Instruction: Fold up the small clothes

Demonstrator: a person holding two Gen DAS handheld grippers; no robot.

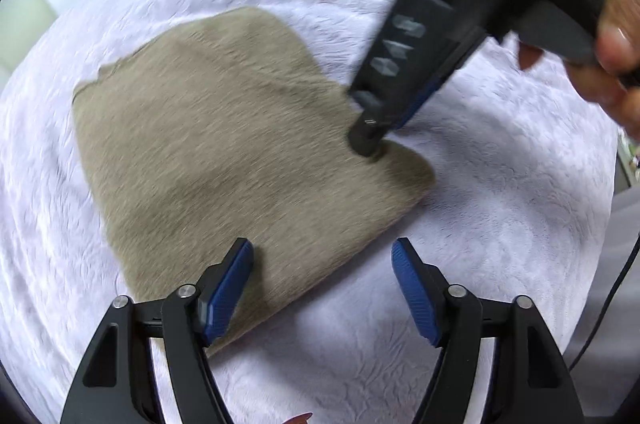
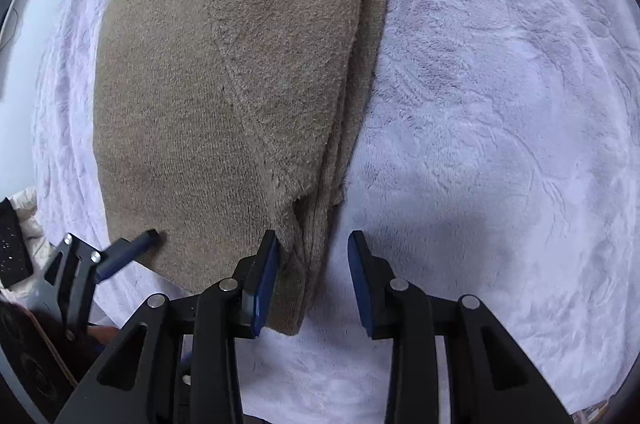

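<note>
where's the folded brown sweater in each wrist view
Left wrist view: the brown sweater fills the centre and left, its near edge running under the left gripper, whose jaws stand open.
Right wrist view: it covers the upper left and centre; its stacked folded edge lies between the open jaws of the right gripper.
Shared landmark: the white fleece blanket underneath.

Both wrist views look steeply down, close, sharing the folded sweater (image 1: 224, 143).

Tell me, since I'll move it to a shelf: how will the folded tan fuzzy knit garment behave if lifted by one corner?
The folded tan fuzzy knit garment is probably floppy: stacked layers show at its right edge, so lifting one corner would likely unfold it. Its fuzzy nap should grip, not slip.
</note>
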